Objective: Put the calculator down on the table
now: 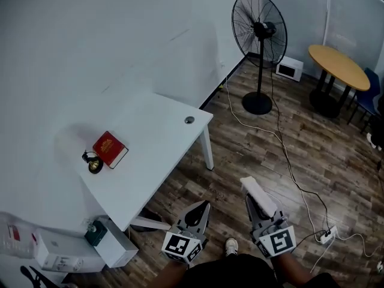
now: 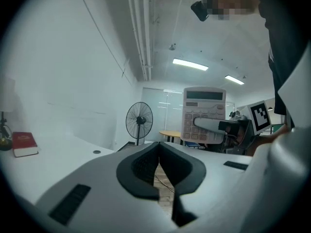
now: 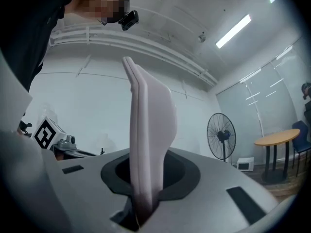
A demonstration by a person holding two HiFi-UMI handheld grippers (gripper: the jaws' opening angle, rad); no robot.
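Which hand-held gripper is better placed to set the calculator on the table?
Right. The right hand-held gripper already clamps the calculator; the left hand-held gripper is shut and empty, though it is nearer the table.

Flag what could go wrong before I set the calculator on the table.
The right gripper pinches the calculator by its lower part only, upright; it could pivot or slip when laid flat. A cable crosses the floor on your right: trip risk. The book sits on the table: set down clear of it.

No legible text on anything here
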